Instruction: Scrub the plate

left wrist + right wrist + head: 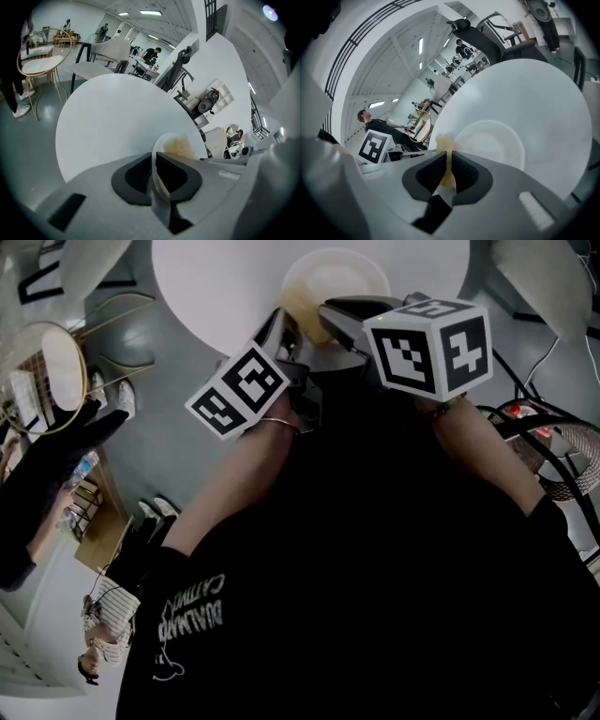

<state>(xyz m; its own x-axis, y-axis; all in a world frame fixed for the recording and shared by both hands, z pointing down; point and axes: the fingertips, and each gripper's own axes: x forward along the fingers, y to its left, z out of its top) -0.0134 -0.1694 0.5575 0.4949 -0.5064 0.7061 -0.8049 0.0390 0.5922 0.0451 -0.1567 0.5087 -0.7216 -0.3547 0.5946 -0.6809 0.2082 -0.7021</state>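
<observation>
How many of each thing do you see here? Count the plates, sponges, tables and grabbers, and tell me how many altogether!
Plate: 1
Sponge: 1
Table: 1
Grippers: 2 (left gripper, right gripper)
Total: 5

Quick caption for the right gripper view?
Right gripper shut on a yellowish sponge, white plate and round table beyond.
</observation>
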